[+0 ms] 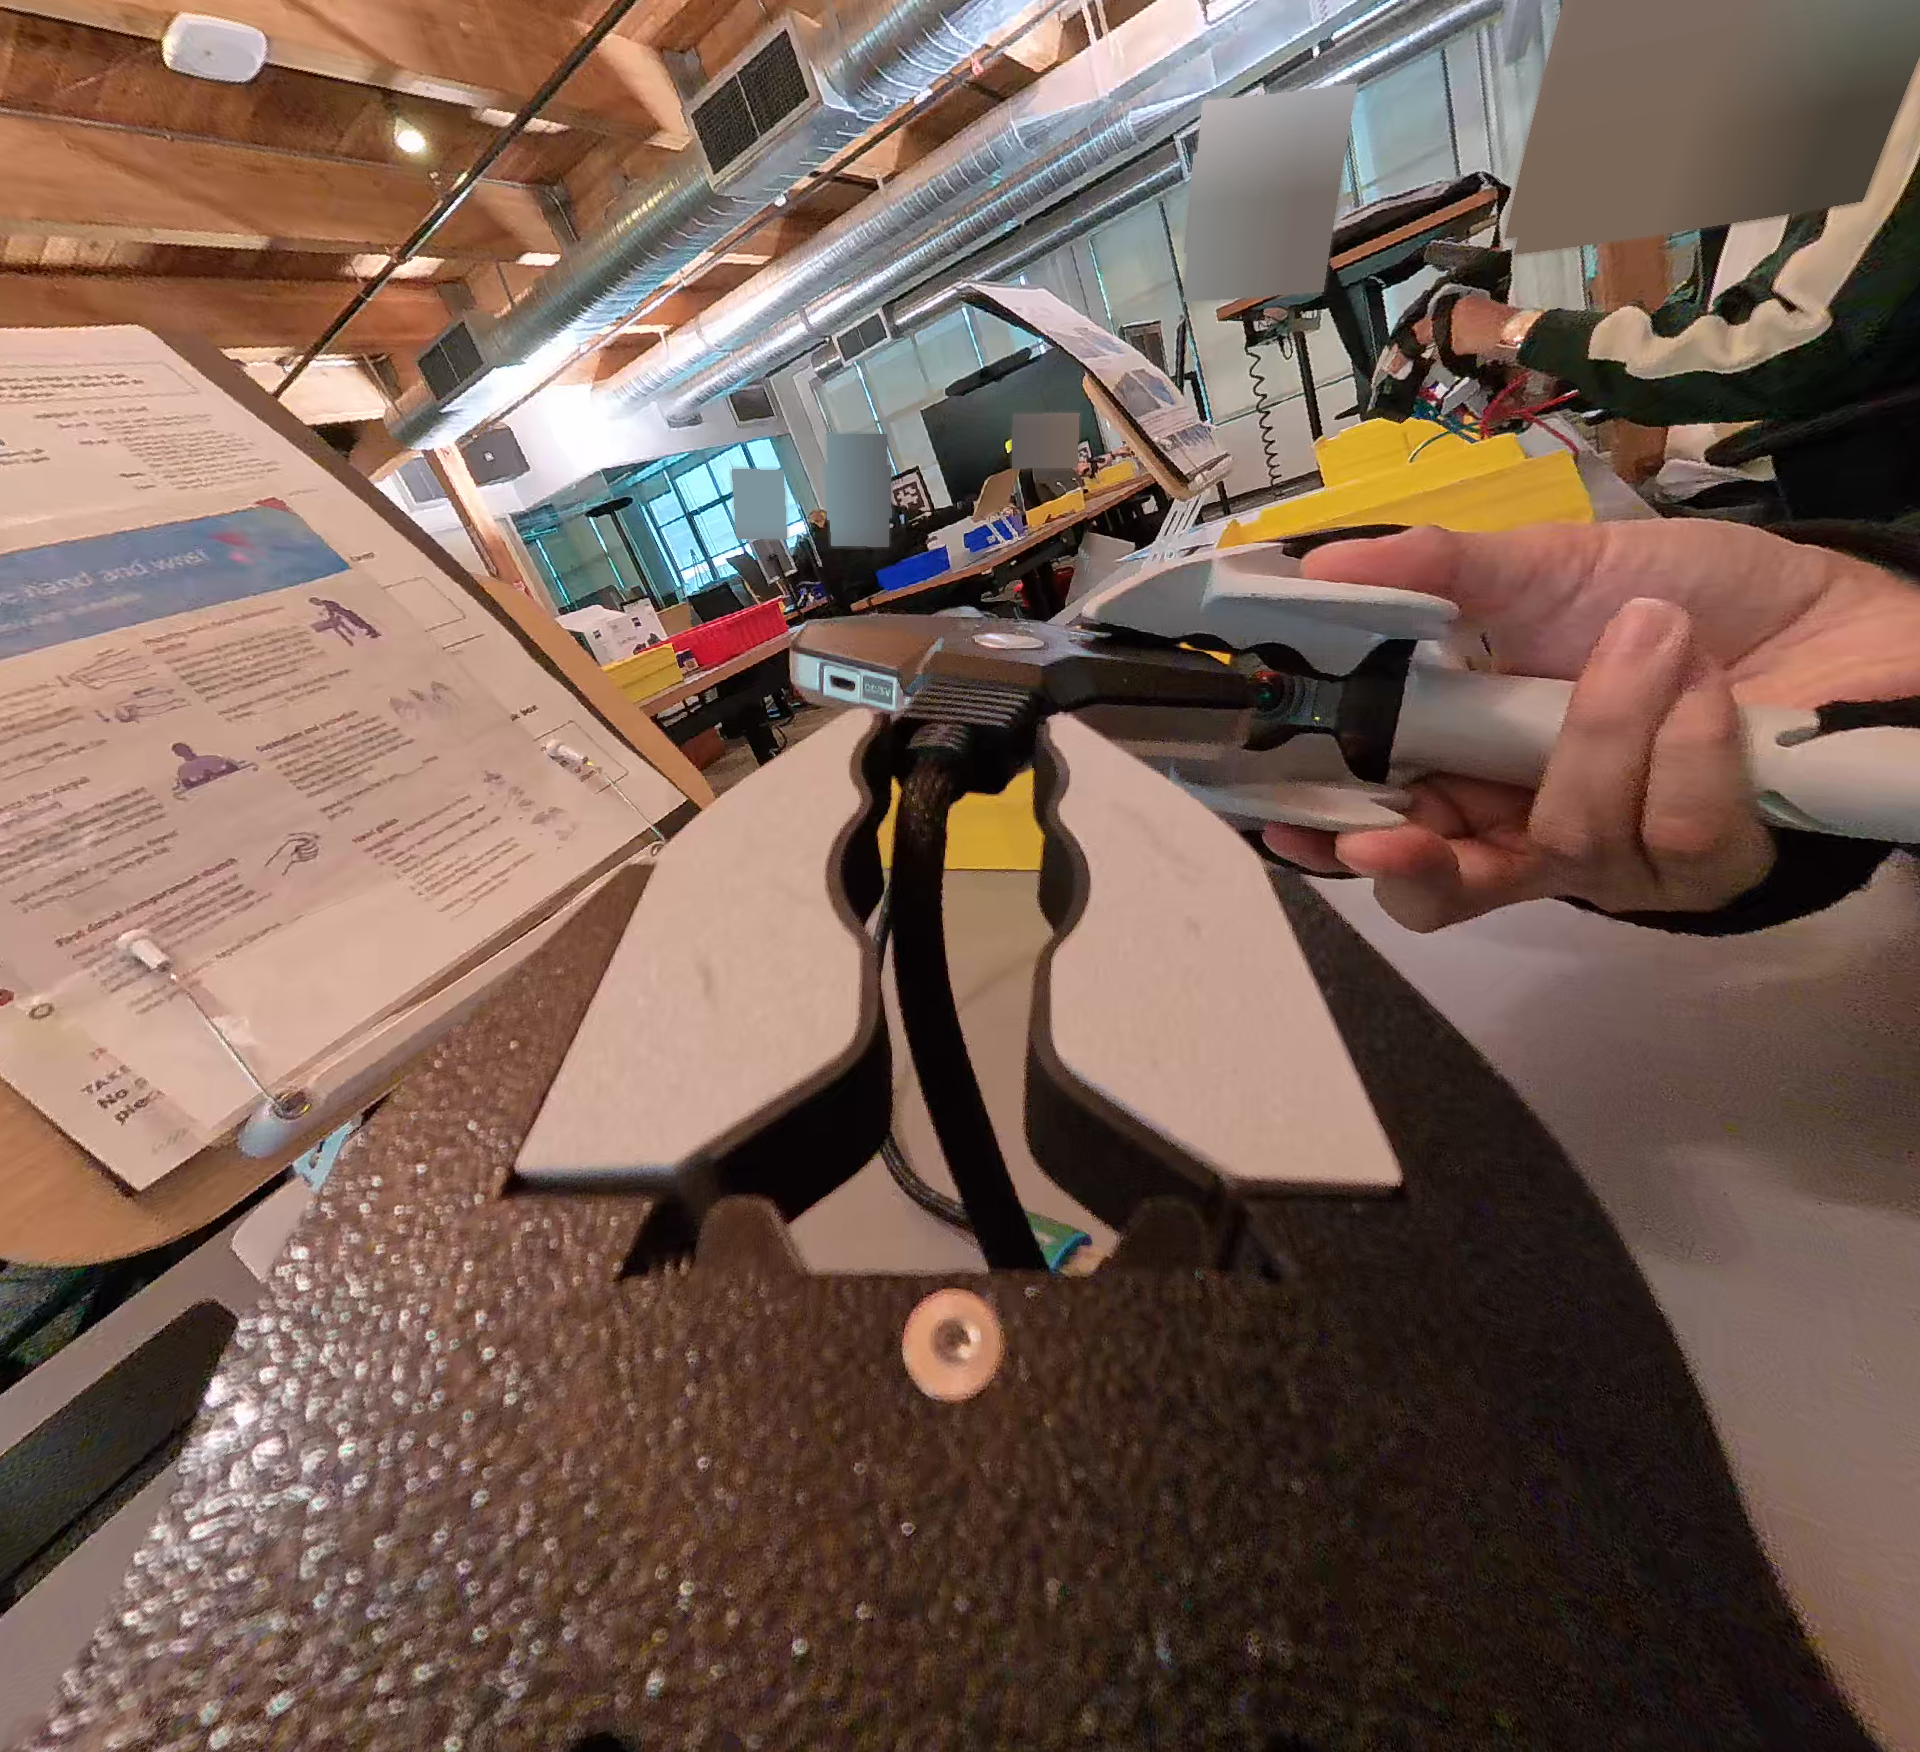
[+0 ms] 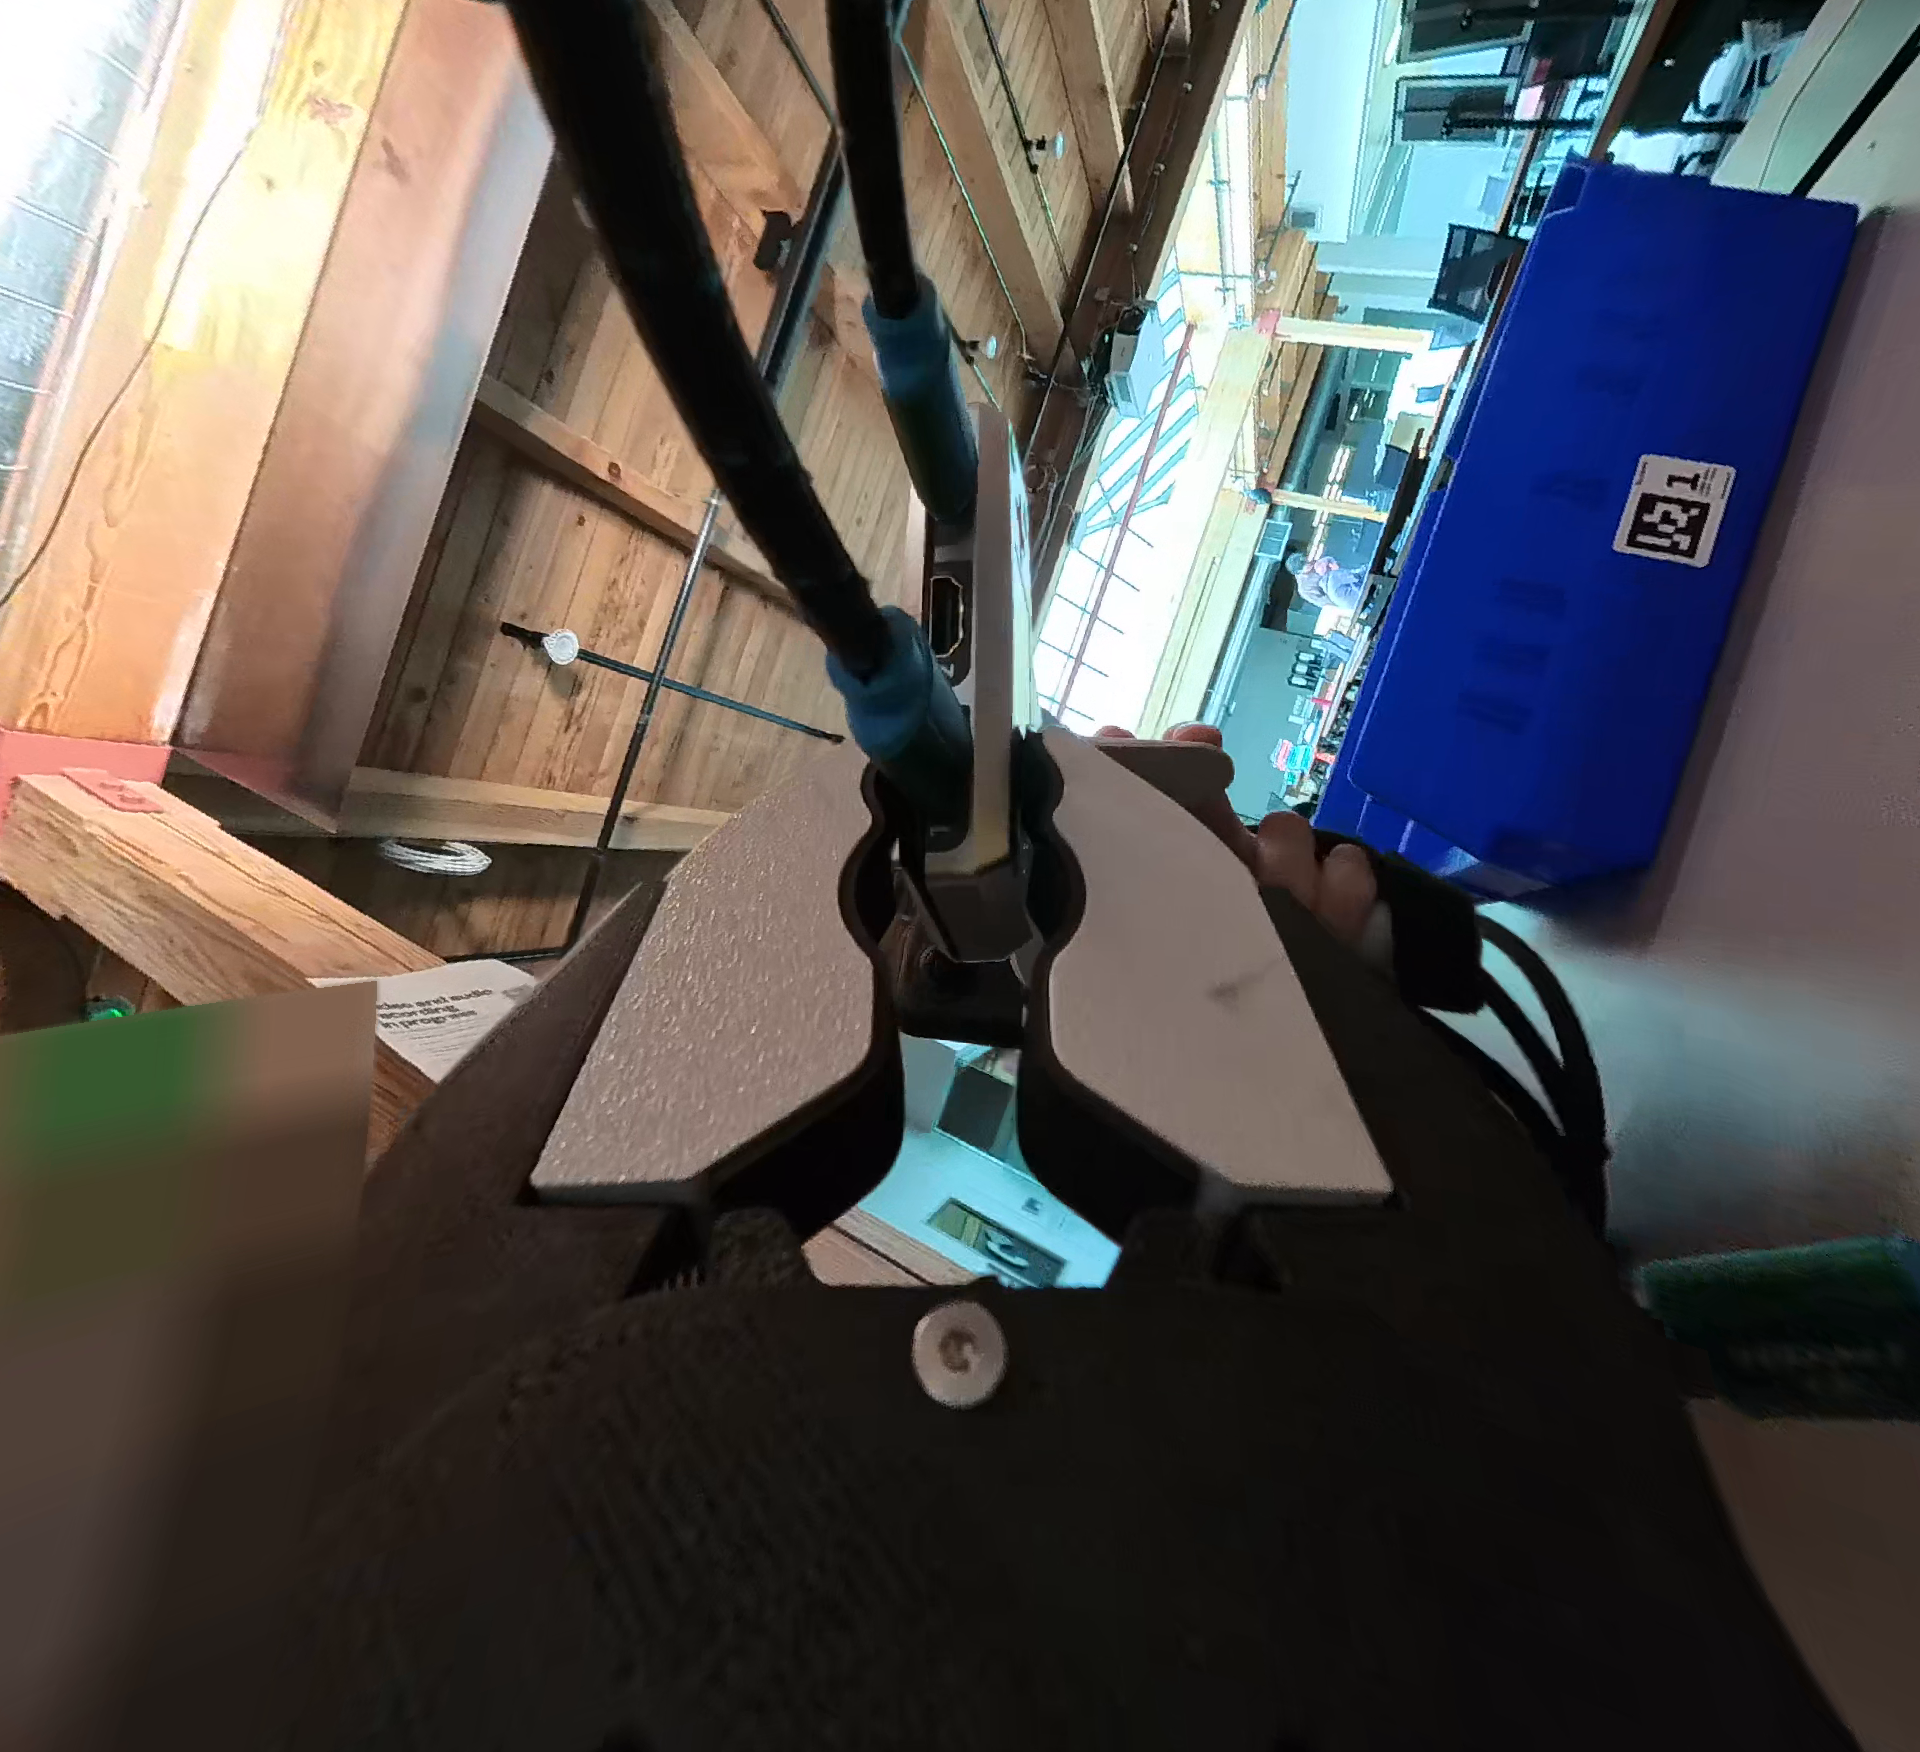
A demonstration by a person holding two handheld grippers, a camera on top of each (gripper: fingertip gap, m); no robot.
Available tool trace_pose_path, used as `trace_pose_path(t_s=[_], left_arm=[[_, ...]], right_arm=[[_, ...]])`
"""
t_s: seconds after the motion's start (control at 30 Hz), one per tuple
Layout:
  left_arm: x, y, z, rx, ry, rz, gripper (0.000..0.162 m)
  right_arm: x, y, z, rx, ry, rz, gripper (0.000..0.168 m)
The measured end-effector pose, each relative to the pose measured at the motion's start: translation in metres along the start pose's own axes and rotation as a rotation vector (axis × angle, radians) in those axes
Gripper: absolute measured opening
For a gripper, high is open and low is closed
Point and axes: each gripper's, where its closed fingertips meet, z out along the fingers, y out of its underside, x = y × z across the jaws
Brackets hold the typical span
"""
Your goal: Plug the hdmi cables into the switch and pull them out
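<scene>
The left gripper [image 1: 961, 746] has its two grey fingers [image 1: 727, 954] drawn in around the ribbed black plug [image 1: 971, 700] of a braided black hdmi cable [image 1: 930, 923], whose cord runs back between the fingers toward the camera; the tips sit tight against the plug's boot. That plug is seated in the near edge of the switch [image 1: 935, 658], a flat dark box held up in the air, clear of the grey desk [image 1: 1662, 1131] below. The right gripper [image 1: 1247, 684], reaching in from the right in a bare hand [image 1: 1621, 726], clamps the far end of the switch between its grey fingers. In the right wrist view the right gripper [image 2: 961, 855] is closed on the corner of the switch [image 2: 992, 622], seen edge-on, with two blue-collared black cables [image 2: 665, 268] plugged into its left face and one open port [image 2: 948, 622] between them. A blue bin [image 2: 1600, 497] stands at the right, and a sheet on a wooden stand [image 1: 260, 726] rises at the desk's left edge.
</scene>
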Motion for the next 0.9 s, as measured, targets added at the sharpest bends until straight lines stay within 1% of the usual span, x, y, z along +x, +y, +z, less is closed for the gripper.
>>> trace_pose_path(t_s=[0.2,0.3,0.37,0.5,0.6,0.77,0.9], left_arm=[[-0.001,0.004,-0.004,-0.005,0.019,0.014,0.024],[0.0,0.001,-0.005,0.021,0.028,0.011,0.024],[0.001,0.003,-0.009,0.023,0.052,0.011,0.024],[0.004,0.006,-0.02,-0.028,0.106,0.065,0.024],[0.008,0.007,-0.024,-0.032,0.142,0.056,0.022],[0.008,0.01,-0.025,-0.068,0.148,0.052,0.022],[0.006,0.012,-0.02,-0.103,0.134,-0.06,0.022]], right_arm=[[0.005,0.003,0.001,-0.036,0.0,-0.002,0.022],[0.004,0.005,0.002,-0.065,-0.007,-0.016,0.022],[0.007,0.01,0.002,-0.106,0.005,-0.046,0.022],[0.012,0.021,0.004,-0.19,0.034,-0.086,0.022],[0.015,0.024,0.004,-0.228,0.043,-0.098,0.021],[0.017,0.023,0.004,-0.204,0.041,-0.098,0.021],[0.015,0.017,0.005,-0.174,0.025,-0.108,0.022]])
